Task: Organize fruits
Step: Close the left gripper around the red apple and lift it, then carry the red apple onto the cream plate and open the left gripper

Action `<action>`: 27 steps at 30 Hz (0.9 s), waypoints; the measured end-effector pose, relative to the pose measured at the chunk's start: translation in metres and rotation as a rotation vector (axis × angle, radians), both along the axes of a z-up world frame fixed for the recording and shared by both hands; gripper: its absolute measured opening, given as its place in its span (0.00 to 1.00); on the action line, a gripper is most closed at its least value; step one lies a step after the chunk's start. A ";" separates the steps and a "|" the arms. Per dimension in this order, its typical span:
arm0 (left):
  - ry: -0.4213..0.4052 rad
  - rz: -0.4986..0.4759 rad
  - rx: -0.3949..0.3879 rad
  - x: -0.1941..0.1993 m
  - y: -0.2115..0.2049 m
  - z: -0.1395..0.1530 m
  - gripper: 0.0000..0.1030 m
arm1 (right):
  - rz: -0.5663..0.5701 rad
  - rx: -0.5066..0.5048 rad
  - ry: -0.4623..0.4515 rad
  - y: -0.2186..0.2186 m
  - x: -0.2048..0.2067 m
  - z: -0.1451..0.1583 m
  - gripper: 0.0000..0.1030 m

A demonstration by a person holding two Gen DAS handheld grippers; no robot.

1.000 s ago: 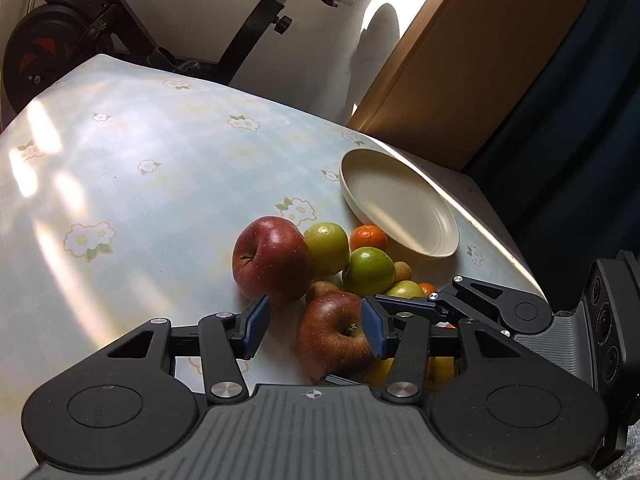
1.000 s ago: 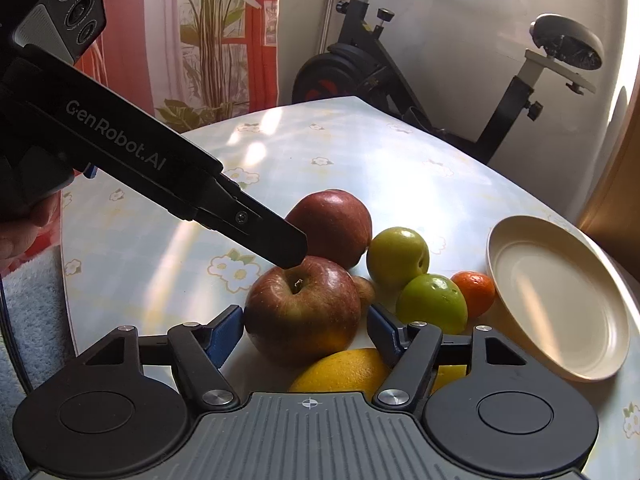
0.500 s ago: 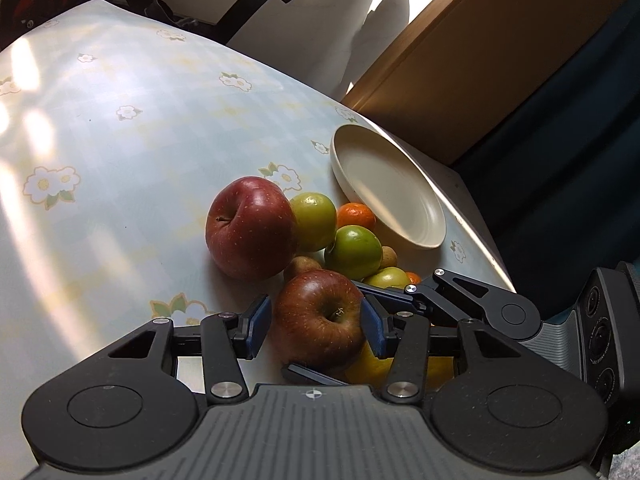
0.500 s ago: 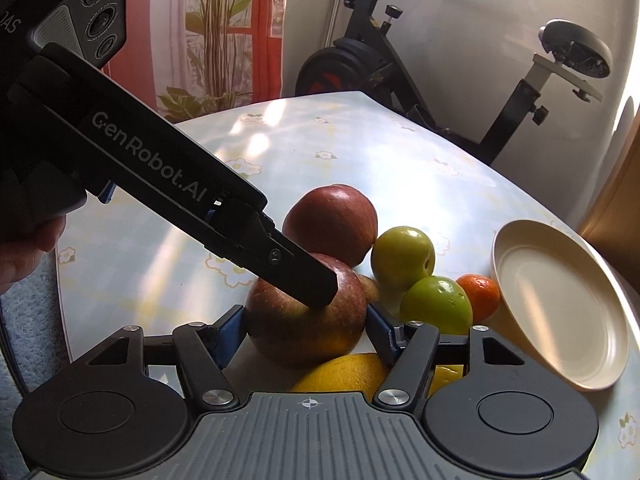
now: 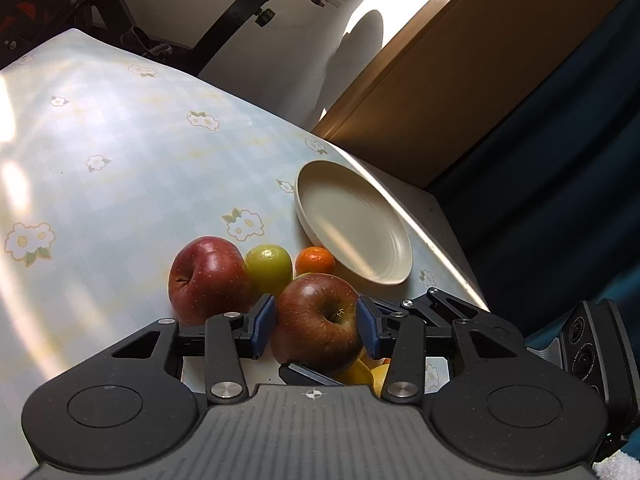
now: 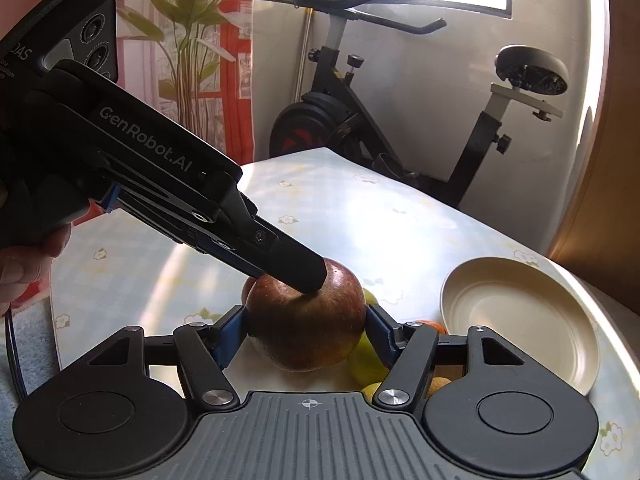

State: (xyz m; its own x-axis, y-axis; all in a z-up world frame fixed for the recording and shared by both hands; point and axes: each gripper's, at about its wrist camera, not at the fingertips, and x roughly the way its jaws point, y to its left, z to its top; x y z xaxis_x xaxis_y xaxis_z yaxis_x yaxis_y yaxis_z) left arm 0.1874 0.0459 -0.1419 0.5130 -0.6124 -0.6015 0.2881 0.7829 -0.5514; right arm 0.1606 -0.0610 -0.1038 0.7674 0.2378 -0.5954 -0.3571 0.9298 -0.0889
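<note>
A dark red apple [image 5: 320, 320] [image 6: 304, 328] is lifted a little above the fruit pile. My right gripper [image 6: 304, 332] is shut on its sides. One of the right gripper's fingers [image 5: 304, 374] shows under the apple in the left wrist view. My left gripper [image 5: 316, 322] is closing on the same apple, its blue pads touching both flanks. One of its fingertips [image 6: 310, 278] lies on the apple's top. On the table stay a second red apple [image 5: 208, 280], a green fruit [image 5: 268, 268], a tangerine [image 5: 315, 261] and a yellow fruit [image 5: 360, 374]. The cream plate [image 5: 352, 228] [image 6: 520, 320] is empty.
The floral tablecloth [image 5: 120, 168] stretches left of the pile. The plate sits near the table's right edge, by a wooden cabinet [image 5: 460, 92]. An exercise bike [image 6: 360, 120] stands behind the table. A hand [image 6: 24, 268] holds the left gripper's handle.
The left gripper came forward around the dark red apple and its jaws narrowed onto it. The right gripper rose with the apple, which now hides the other fruit in its view.
</note>
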 end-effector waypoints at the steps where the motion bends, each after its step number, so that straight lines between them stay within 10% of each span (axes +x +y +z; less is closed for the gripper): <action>1: -0.005 -0.003 -0.002 0.002 -0.001 0.004 0.42 | -0.001 0.003 -0.005 -0.004 0.002 0.002 0.59; 27: 0.013 -0.091 0.062 0.145 -0.095 0.009 0.41 | -0.127 0.026 0.027 -0.112 0.132 -0.017 0.59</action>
State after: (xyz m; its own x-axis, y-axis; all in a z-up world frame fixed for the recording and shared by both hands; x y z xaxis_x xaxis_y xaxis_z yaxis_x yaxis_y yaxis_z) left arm 0.3322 -0.0492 -0.1328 0.4490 -0.6175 -0.6458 0.3526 0.7866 -0.5069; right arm 0.2928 -0.1729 -0.1209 0.7762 0.1559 -0.6109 -0.2387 0.9695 -0.0559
